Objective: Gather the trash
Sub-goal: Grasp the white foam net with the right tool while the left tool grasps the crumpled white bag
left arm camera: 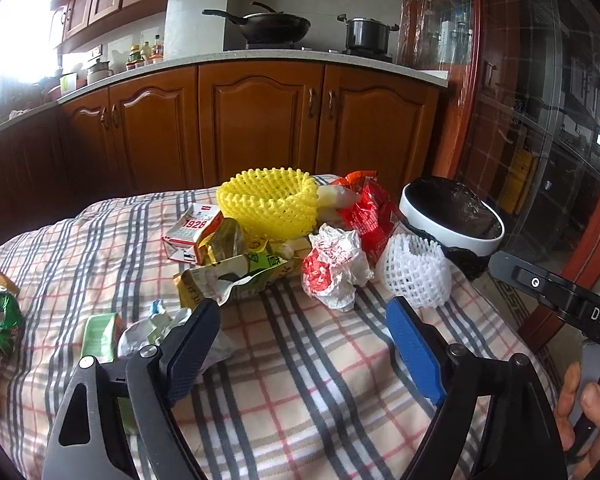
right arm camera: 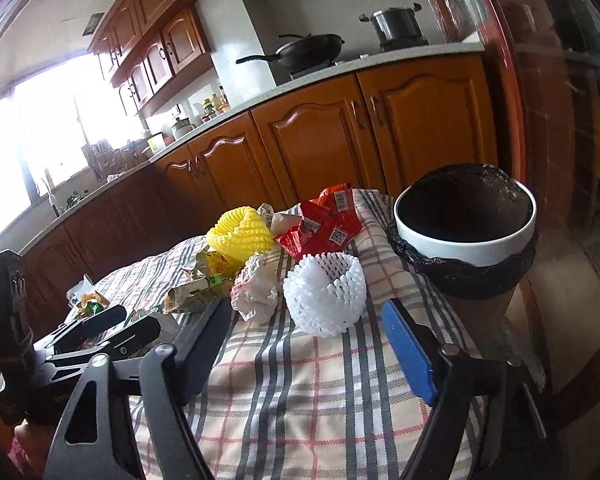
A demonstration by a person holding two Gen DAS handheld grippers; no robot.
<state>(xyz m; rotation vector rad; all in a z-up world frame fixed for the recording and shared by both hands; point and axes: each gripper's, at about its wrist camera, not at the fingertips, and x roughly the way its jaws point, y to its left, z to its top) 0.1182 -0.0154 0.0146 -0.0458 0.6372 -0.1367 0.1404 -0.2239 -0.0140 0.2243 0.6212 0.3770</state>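
Both grippers hovered low over the plaid cloth (left arm camera: 300, 380) on the bench, angled down toward the heap of litter. Left gripper (left arm camera: 304, 316): jaws spread wide, nothing between them, one pad black, the other blue. Right gripper (right arm camera: 306, 320): jaws spread too, empty, with the white foam fruit net (right arm camera: 324, 294) just ahead of the gap. A person's hand (left arm camera: 588, 408) gripped the right tool's handle at the edge of the left view.

What a pile that was! The white net sat upright, a soft mesh cup with its mouth facing up. Beside it lay a crumpled red-and-white paper wrapper (left arm camera: 334, 266), balled and creased. Behind them stood a yellow foam net (left arm camera: 270, 202), also open upward, touching a glossy red snack bag (left arm camera: 370, 210). A torn green-and-yellow packet (left arm camera: 236, 272) lay flattened, its long side running across the cloth.

At the bench's far right corner stood the round white bin (right arm camera: 466, 246), lined with a black plastic bag, its mouth open.
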